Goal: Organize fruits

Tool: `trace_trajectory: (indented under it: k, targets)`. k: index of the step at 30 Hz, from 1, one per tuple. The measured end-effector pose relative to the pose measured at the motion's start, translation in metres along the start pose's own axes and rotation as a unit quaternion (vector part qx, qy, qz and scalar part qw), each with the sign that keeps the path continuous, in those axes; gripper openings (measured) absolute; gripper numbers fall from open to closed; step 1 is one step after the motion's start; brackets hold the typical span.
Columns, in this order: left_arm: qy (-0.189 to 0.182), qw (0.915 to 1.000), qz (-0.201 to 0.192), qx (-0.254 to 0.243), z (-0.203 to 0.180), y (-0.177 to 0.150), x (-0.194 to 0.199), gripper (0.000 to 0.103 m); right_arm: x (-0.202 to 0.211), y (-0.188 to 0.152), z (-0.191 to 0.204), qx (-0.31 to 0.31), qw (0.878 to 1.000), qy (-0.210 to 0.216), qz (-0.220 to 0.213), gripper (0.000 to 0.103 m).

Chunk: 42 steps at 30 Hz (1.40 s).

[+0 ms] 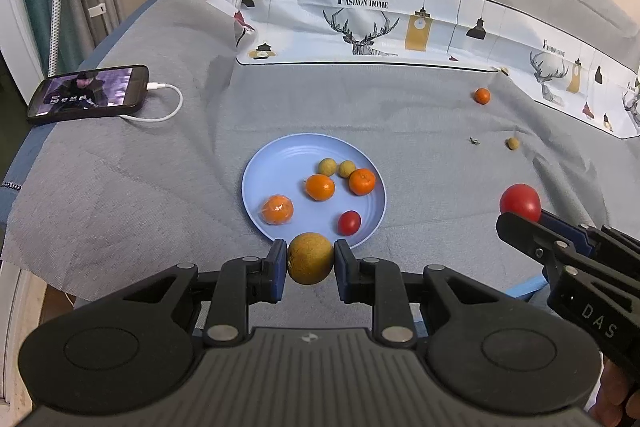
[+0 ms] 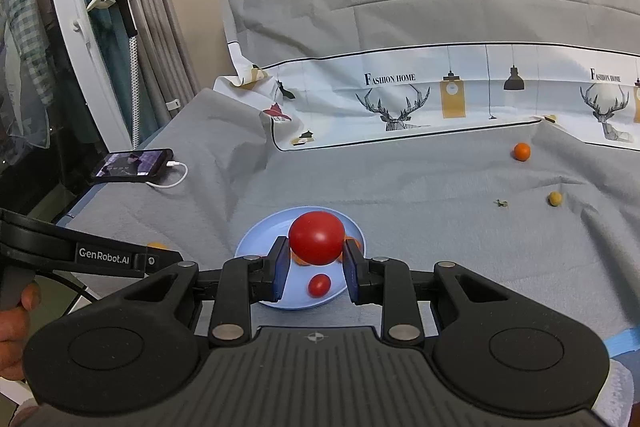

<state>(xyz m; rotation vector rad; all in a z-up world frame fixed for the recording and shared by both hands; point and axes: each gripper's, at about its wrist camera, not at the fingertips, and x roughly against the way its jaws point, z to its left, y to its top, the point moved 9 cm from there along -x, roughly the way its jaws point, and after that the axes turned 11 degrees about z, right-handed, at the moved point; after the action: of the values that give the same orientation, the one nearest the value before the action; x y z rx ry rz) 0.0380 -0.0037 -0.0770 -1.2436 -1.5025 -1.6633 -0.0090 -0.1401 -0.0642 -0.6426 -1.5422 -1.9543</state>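
My left gripper (image 1: 310,263) is shut on a round brownish-yellow fruit (image 1: 310,258), held just at the near rim of the light blue plate (image 1: 280,155). The plate holds three oranges (image 1: 320,187), two small yellow-green fruits (image 1: 327,166) and a small red tomato (image 1: 349,222). My right gripper (image 2: 316,263) is shut on a large red tomato (image 2: 317,237), above the near side of the plate (image 2: 256,239). In the left wrist view that tomato (image 1: 520,202) hangs to the right of the plate. One orange (image 1: 482,95) and a small yellowish fruit (image 1: 512,143) lie loose on the grey sheet, far right.
A phone (image 1: 86,93) with a white charging cable lies at the left edge of the bed. A patterned pillowcase (image 1: 360,23) runs along the back. A small dark stem scrap (image 1: 474,141) lies near the loose yellowish fruit. A hand (image 2: 16,311) holds the left gripper's handle.
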Motion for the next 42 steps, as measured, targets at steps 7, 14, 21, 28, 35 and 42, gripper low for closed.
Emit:
trace_trajectory:
  k: [7, 14, 21, 28, 35, 42]
  targets:
    - [0.005, 0.9999, 0.015, 0.004, 0.0, 0.004, -0.012, 0.028, -0.009, 0.001, -0.007, -0.005, 1.0, -0.001, 0.007, 0.03]
    - [0.013, 0.9996, 0.025, 0.006, 0.003, 0.013, -0.025, 0.028, -0.023, 0.0, -0.007, -0.003, 1.0, 0.0, 0.02, 0.03]
    - [0.023, 0.999, 0.038, 0.005, 0.009, 0.026, -0.041, 0.028, -0.043, 0.001, -0.007, 0.003, 0.999, 0.002, 0.038, 0.03]
    - [0.03, 0.998, 0.056, 0.005, 0.013, 0.041, -0.064, 0.028, -0.068, 0.005, -0.006, 0.005, 0.998, 0.004, 0.057, 0.03]
    - [0.034, 0.9964, 0.077, 0.002, 0.014, 0.053, -0.093, 0.028, -0.099, 0.008, -0.009, 0.001, 0.997, 0.004, 0.079, 0.03]
    - [0.036, 0.9941, 0.102, 0.007, 0.019, 0.067, -0.126, 0.028, -0.133, 0.012, -0.011, 0.007, 0.995, -0.002, 0.098, 0.03]
